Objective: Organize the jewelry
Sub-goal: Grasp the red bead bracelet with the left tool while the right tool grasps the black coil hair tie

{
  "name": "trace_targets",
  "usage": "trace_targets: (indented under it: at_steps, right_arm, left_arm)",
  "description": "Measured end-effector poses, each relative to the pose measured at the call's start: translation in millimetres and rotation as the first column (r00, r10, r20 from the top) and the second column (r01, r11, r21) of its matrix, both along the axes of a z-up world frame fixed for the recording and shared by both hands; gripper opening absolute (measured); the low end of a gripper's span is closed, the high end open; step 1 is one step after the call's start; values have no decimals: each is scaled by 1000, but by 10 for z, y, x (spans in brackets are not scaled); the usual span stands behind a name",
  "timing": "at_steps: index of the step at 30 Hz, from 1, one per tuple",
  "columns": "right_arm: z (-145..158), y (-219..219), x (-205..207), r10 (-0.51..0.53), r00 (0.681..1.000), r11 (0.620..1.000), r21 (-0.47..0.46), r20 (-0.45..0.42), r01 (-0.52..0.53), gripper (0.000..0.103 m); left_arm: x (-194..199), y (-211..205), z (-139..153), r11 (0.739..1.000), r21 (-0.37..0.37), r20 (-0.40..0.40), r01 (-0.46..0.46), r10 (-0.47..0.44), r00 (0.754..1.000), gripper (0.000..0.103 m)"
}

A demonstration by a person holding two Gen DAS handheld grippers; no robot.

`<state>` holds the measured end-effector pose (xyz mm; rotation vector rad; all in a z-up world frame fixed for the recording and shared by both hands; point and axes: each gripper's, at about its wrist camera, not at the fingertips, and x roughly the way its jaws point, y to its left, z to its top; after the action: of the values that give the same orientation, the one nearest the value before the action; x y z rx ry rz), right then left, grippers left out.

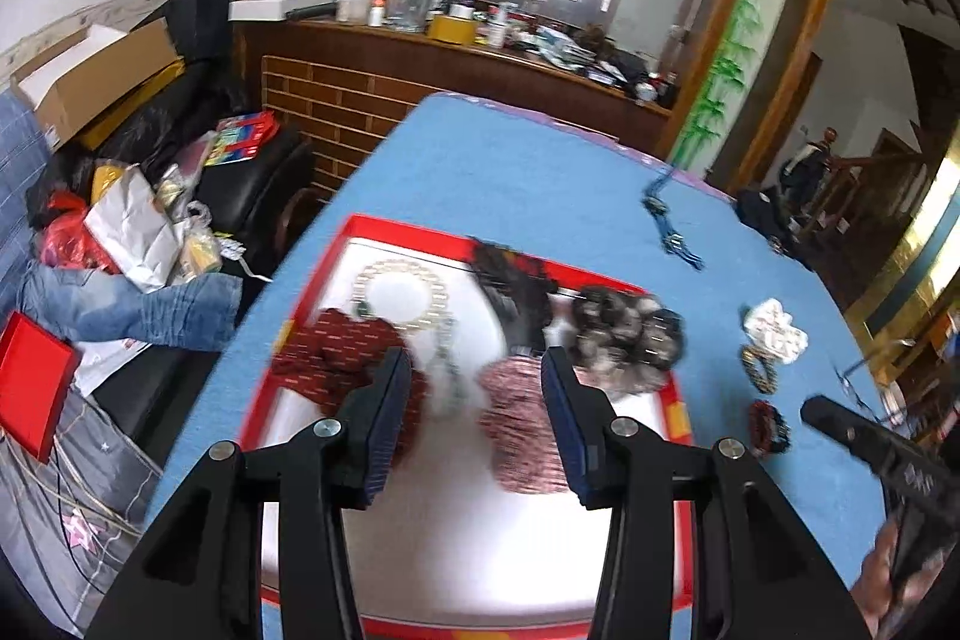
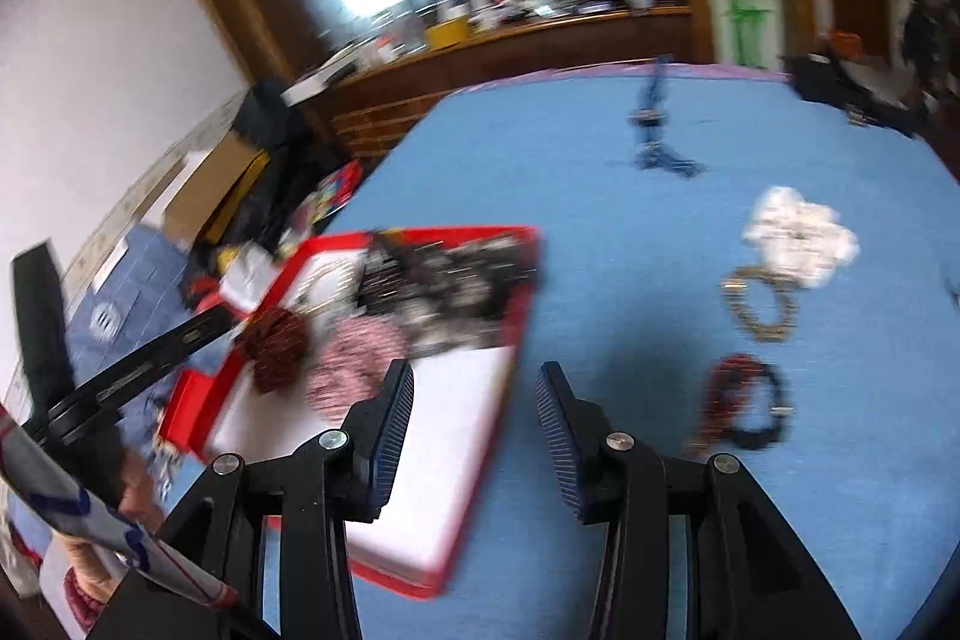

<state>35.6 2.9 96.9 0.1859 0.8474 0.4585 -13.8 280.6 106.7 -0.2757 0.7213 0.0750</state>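
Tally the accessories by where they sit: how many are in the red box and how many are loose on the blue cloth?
In the red box: 6
Loose on the blue cloth: 4, namely blue piece, white scrunchie, gold bracelet, red-and-black bracelet
Total: 10

Nothing in either view can be read as text, a label, a brand or a number. In the left wrist view, the black handle of the other gripper (image 1: 888,466) at the lower right carries a small pale marking, but it is too blurred and too small to make out. The colourful printed red packet (image 1: 243,141) on the black chair beside the table shows bright patches that could be print, yet no letters resolve. The open brown cardboard box (image 1: 96,82) shows a small dark mark near its lower corner, equally illegible. The right wrist view is motion-blurred throughout.
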Motion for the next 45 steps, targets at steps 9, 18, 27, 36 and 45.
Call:
trace_targets:
  at_steps: [9,18,27,36,45]
  right_arm:
    - [-367,-1143,272,-256,957,967,-31,-133,255,31]
    - [-651,-1083,474,-193,956,981,-41,-221,189,27]
    - [-776,-882,535,-173,969,977,-154,-178,146,14]
    - [-480,-1454,409,-336,940,942,-1,-64,337,14]
    - [-232,-1650,287,-389,921,916,112,21,384,14]
  left_arm:
    - [80,-1039,19,975,30,-36,218,-217,976,44]
    - [215,-1874,-217,929,74,-124,363,-353,928,44]
    - [412,-2043,-377,918,68,-173,390,-375,911,44]
    - [589,-2388,-582,883,67,-225,465,-440,869,44]
    - [807,-2860,-744,829,113,-275,548,-504,819,44]
